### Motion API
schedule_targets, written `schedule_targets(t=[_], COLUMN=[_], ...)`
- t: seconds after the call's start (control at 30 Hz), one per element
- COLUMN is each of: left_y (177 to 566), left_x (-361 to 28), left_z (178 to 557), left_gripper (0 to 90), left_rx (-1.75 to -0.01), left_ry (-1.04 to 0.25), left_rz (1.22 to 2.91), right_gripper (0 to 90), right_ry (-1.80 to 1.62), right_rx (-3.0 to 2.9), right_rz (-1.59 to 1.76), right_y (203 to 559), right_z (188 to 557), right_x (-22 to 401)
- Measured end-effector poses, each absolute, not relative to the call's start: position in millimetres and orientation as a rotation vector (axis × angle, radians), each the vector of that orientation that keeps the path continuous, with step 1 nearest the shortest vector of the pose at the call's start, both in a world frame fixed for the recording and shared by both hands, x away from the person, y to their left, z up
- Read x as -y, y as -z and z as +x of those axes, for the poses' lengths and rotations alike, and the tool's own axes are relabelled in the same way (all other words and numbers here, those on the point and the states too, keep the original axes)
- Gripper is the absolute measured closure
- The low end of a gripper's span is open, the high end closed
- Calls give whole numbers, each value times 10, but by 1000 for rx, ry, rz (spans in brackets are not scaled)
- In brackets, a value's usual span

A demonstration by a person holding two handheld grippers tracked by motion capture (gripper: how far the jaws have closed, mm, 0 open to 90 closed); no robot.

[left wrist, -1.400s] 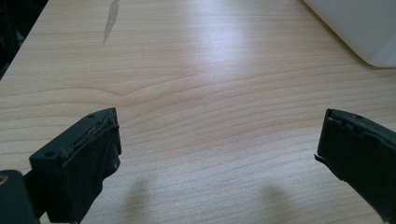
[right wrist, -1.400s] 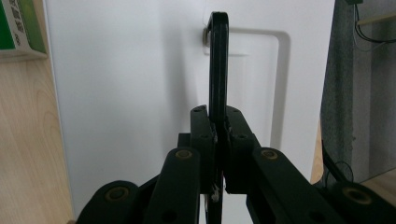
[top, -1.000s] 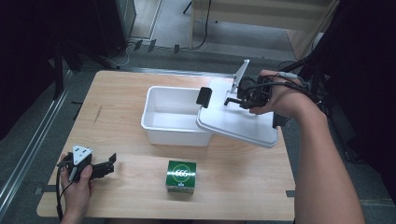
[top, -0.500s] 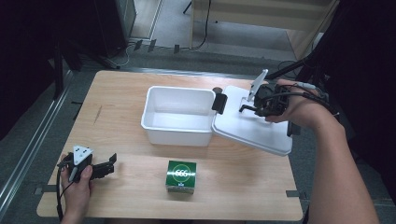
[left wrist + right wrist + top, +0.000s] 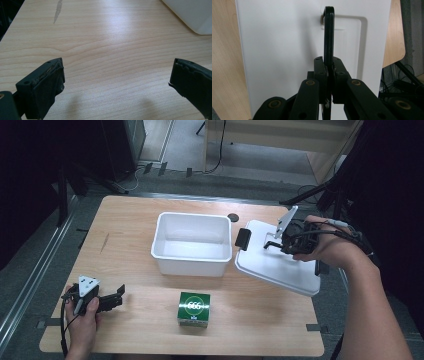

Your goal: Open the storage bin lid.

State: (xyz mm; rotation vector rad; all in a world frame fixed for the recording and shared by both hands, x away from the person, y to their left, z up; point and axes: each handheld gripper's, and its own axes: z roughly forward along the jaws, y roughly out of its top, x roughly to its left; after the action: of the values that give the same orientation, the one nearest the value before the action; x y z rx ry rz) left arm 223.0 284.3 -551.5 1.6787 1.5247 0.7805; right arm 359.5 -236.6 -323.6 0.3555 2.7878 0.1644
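At about 7 o'clock on the table (image 5: 135,220), the left hand-held gripper (image 5: 116,296) rests low over the wood in the person's left hand (image 5: 82,320), a grey three-cornered plate on top of it. Its jaws are released and spread wide, with only bare wood between them in the left gripper view (image 5: 116,75), and they point toward 3 o'clock. A corner of the white tub (image 5: 192,15) shows at 1 o'clock in that view, well apart from the jaws.

Near 6 o'clock on the table stands a small green box (image 5: 194,308) with a white round emblem on its top, apart from everything else. Just beyond it, near the table's middle, sits the white tub (image 5: 192,265), open at the top and empty. A small dark round spot (image 5: 232,217) lies on the wood just past the tub's far right corner.

At about 3 o'clock, beside the tub's right wall, lies the white lid (image 5: 280,265), one corner reaching past the table's right edge; a black latch (image 5: 242,239) sits at its left end, close to the tub. The right hand-held gripper (image 5: 270,244), in the person's right hand (image 5: 325,249), is clenched on the lid's black handle (image 5: 328,35), which stands upright between the two pressed-together pads (image 5: 320,72) in the right gripper view. The lid's white top (image 5: 287,50) lies behind the handle there.
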Motion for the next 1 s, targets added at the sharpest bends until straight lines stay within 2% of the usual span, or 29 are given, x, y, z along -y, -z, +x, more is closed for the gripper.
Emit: schedule_targets(t=[1.0], left_y=[5514], left_x=[-2852], left_z=[2208], left_gripper=[2], left_rx=[-1527], left_ry=[-789], left_rz=[1649], right_gripper=[852], right_ry=[-169], right_rx=[-2826], right_rz=[411], right_y=[4054], right_z=[3547], right_x=[2536])
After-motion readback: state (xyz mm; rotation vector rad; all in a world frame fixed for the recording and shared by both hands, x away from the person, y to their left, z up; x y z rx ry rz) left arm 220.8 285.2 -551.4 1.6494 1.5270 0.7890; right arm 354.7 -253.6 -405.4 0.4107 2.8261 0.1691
